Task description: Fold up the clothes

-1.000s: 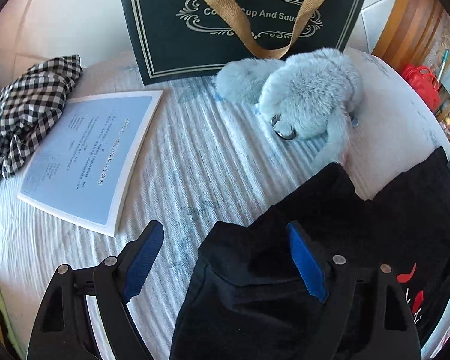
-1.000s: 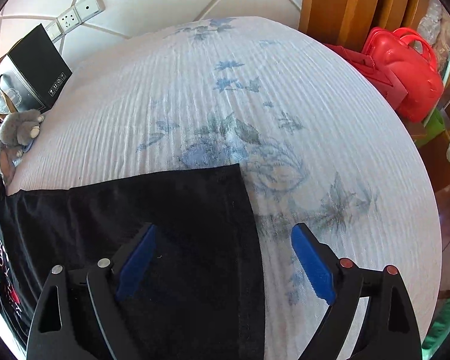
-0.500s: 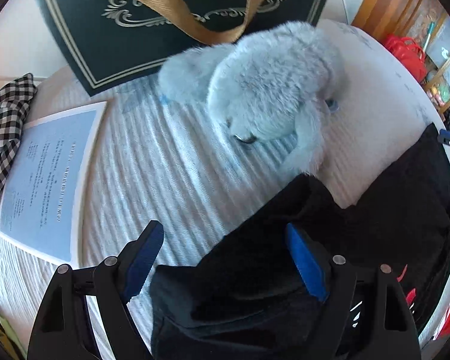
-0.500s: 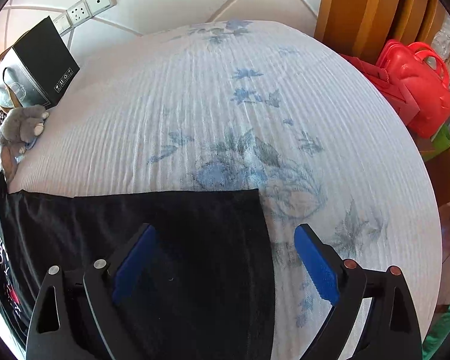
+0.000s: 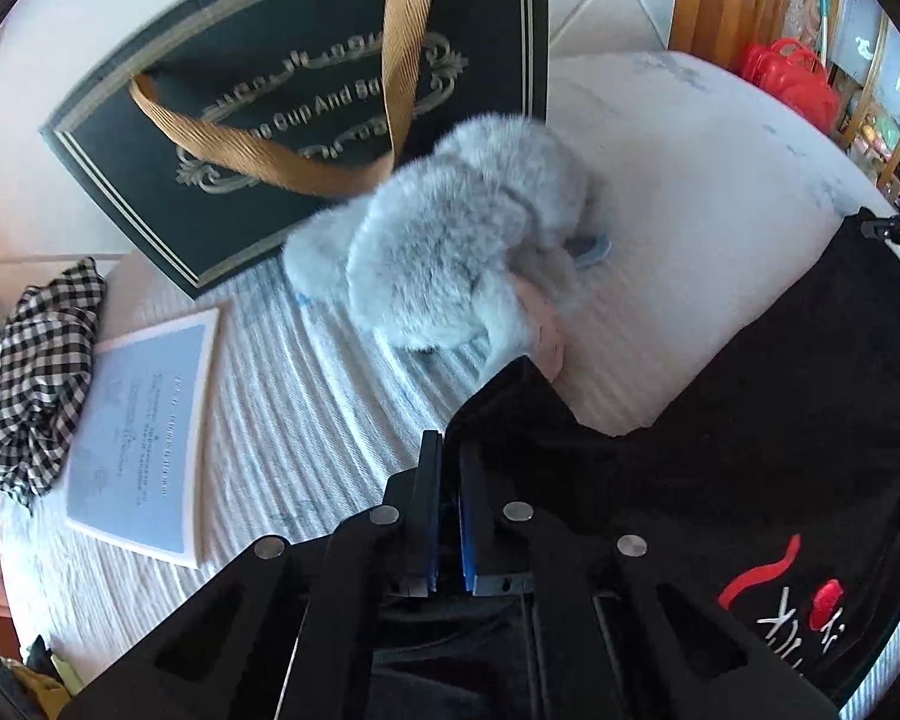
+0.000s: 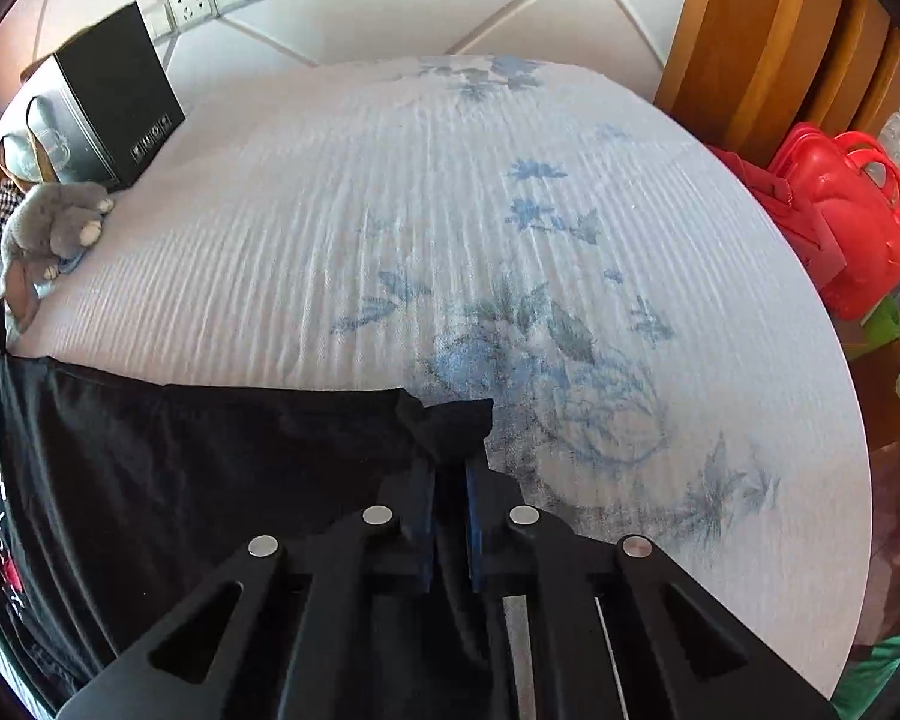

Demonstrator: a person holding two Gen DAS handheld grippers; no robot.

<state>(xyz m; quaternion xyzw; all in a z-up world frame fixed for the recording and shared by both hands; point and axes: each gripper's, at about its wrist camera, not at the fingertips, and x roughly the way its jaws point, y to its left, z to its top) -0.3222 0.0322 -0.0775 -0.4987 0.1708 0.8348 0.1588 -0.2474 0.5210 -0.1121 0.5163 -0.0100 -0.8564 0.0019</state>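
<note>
A black T-shirt (image 5: 750,438) with a red and white print lies spread on the white bedsheet (image 5: 306,414). My left gripper (image 5: 449,450) is shut on a corner of the shirt, which pokes up past the blue pads just below the grey plush toy (image 5: 456,258). In the right wrist view the same black T-shirt (image 6: 180,456) stretches left across the bed, and my right gripper (image 6: 450,468) is shut on its far right corner, a small bunch of cloth sticking out above the fingertips.
A dark gift bag (image 5: 306,102) with a gold ribbon stands behind the plush toy. A blue booklet (image 5: 144,432) and a checked cloth (image 5: 36,372) lie to the left. A red bag (image 6: 840,222) and wooden furniture (image 6: 768,42) stand beside the bed's right side.
Both grippers were open over the shirt's corners; both have now shut on the cloth. The left gripper also moved forward toward the plush toy.
</note>
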